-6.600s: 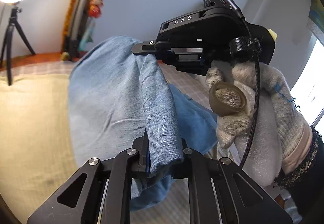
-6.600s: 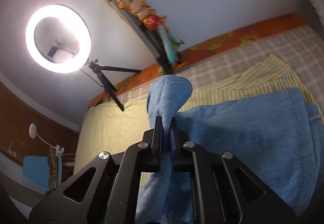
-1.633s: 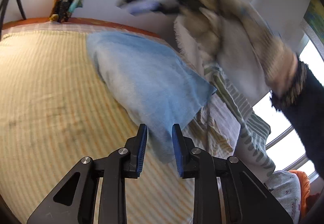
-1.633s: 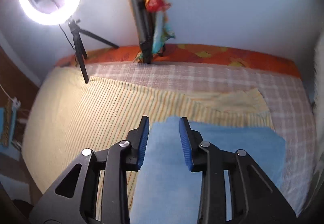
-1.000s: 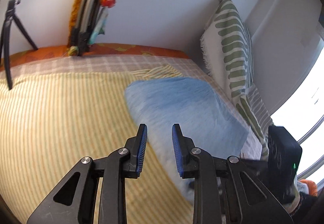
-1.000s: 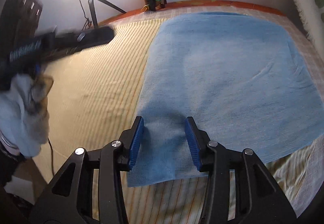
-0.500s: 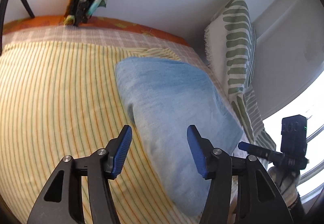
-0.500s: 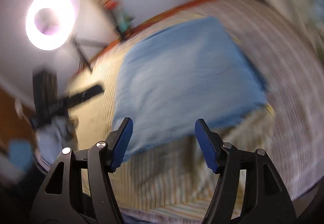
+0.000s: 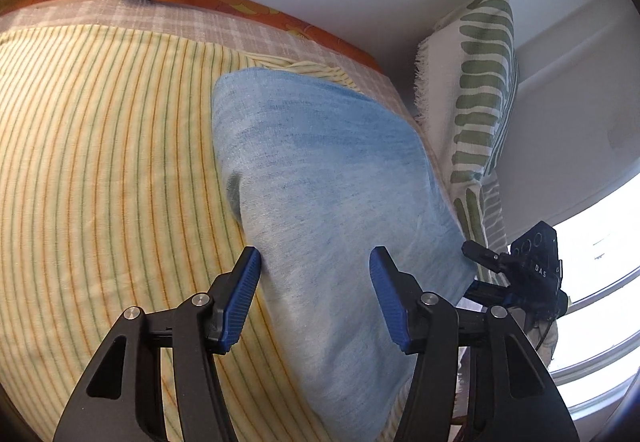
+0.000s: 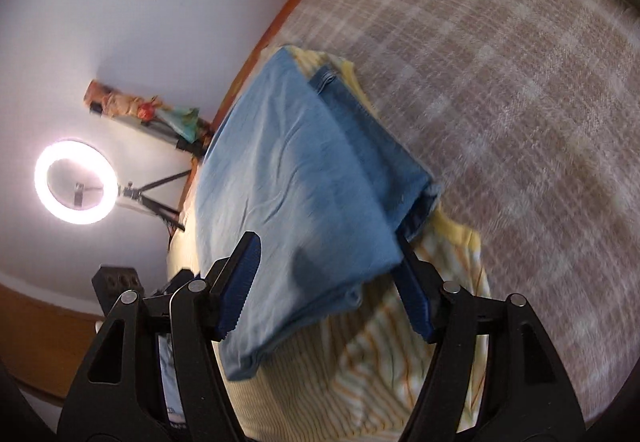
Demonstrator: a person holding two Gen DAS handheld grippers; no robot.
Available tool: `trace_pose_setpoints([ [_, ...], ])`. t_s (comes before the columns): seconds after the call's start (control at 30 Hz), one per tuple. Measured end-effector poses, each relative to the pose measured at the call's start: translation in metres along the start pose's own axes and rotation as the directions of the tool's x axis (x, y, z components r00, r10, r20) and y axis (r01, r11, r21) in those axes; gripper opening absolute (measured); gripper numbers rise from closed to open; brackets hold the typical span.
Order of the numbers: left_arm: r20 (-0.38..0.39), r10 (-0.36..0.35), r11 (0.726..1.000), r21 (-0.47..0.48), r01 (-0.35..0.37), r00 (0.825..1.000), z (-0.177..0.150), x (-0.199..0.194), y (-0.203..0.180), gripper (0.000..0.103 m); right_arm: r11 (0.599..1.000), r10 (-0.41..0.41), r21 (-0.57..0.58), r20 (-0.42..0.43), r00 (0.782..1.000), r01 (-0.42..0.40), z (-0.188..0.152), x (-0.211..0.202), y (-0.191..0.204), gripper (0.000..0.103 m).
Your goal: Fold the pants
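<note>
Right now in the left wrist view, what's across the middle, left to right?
Striped sheet → folded pants → green-patterned pillow → window.

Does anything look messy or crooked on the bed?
Mostly tidy. The folded blue pants lie flat on the striped yellow sheet, but the layers don't line up: a darker layer sticks out past the top one along one side. The sheet's corner by the pants is rumpled too.
</note>
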State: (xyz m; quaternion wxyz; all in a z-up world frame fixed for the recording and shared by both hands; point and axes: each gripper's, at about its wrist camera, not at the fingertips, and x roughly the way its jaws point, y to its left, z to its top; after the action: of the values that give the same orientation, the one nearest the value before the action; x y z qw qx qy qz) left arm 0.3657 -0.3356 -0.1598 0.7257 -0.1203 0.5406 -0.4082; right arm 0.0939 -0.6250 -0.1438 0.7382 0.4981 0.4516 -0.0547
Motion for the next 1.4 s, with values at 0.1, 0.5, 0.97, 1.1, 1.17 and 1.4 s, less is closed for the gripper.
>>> trace_pose_setpoints([
  [0.1, -0.012, 0.008, 1.0, -0.003, -0.008, 1.0, 0.002, 0.009, 0.001, 0.056, 0.999, -0.041, 0.001, 0.015, 0.999, 0.041, 0.006, 0.002, -0.006, 0.069],
  [0.5, -0.02, 0.013, 1.0, -0.021, -0.013, 1.0, 0.015, 0.037, 0.007, 0.056, 0.972, -0.126, -0.204, -0.04, 0.991, 0.115, 0.032, 0.039, 0.032, 0.055],
  [0.97, 0.155, 0.092, 0.972, 0.202, -0.123, 0.984, 0.02, 0.011, -0.036, 0.016, 0.778, -0.291, -0.521, 0.199, 0.936, 0.352, -0.001, 0.005, 0.125, 0.016],
  [1.1, 0.194, 0.067, 0.966, 0.233, -0.112, 0.979, 0.029, -0.002, -0.047, 0.015, 0.711, -0.288, -0.583, 0.27, 0.919, 0.394, -0.005, -0.006, 0.156, 0.015],
  [1.17, 0.205, 0.06, 0.963, 0.246, -0.11, 0.977, 0.034, -0.006, -0.05, 0.015, 0.679, -0.286, -0.607, 0.3, 0.91, 0.413, -0.004, -0.01, 0.17, 0.015],
  [1.4, 0.258, 0.041, 0.952, 0.284, -0.116, 0.965, 0.069, -0.015, -0.063, 0.015, 0.63, -0.26, -0.632, 0.376, 0.89, 0.451, 0.019, -0.015, 0.202, 0.015],
])
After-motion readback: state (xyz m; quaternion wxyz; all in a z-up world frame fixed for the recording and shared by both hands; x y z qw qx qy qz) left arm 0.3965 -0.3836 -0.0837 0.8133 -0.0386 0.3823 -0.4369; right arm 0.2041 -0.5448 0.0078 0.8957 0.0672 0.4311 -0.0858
